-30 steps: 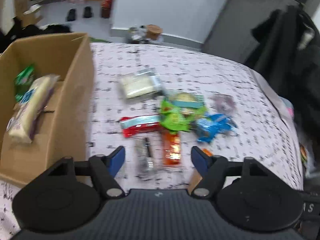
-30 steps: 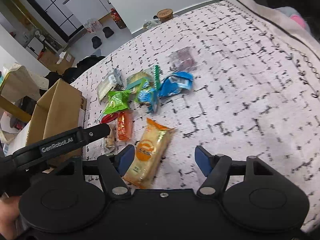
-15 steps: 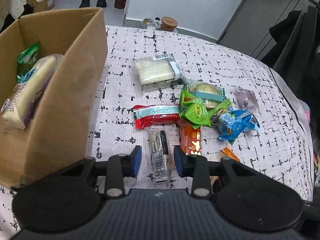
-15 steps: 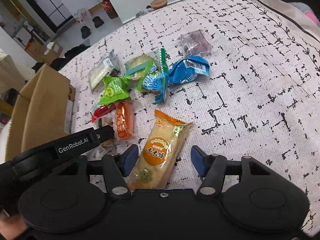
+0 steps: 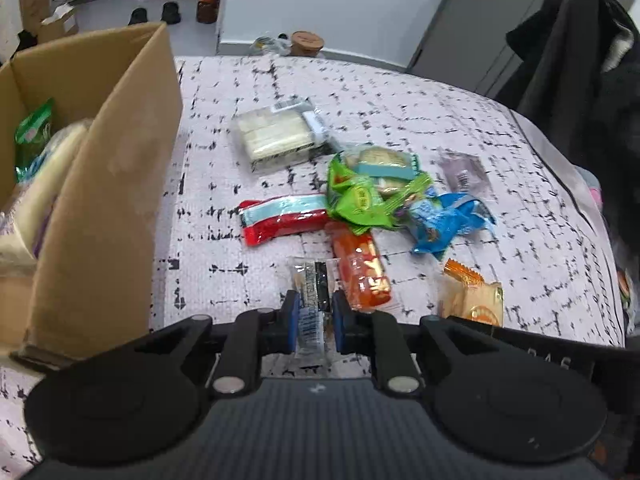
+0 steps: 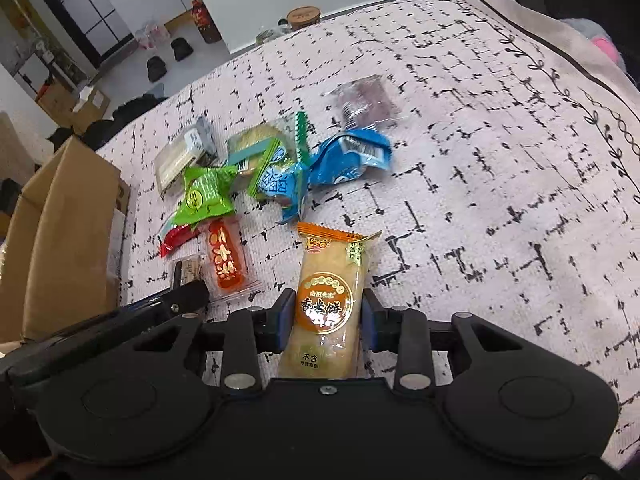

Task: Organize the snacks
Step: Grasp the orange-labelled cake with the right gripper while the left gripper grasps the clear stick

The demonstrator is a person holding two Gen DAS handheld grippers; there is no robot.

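Note:
My left gripper (image 5: 313, 316) is shut on a small clear-and-black snack packet (image 5: 312, 292) lying on the patterned cloth. My right gripper (image 6: 324, 316) is shut on an orange rice-cracker pack (image 6: 328, 300). Ahead lie loose snacks: an orange packet (image 5: 362, 272), a red bar (image 5: 282, 222), a green packet (image 5: 356, 200), a blue packet (image 5: 448, 222), a pale biscuit pack (image 5: 276, 138) and a purple-brown one (image 5: 464, 168). A cardboard box (image 5: 108, 184) stands at the left and holds a green bag (image 5: 34, 136) and a long pale pack (image 5: 36, 188).
The cloth-covered surface (image 6: 500, 184) stretches to the right. The left gripper's arm (image 6: 100, 320) lies close beside my right gripper. Dark clothing (image 5: 580, 80) hangs at the far right. Shoes, a bottle and a lidded cup sit on the floor beyond the far edge.
Both grippers have come down and forward and closed: the left on the clear-and-black packet, the right on the orange rice-cracker pack. The box looms closer at left.

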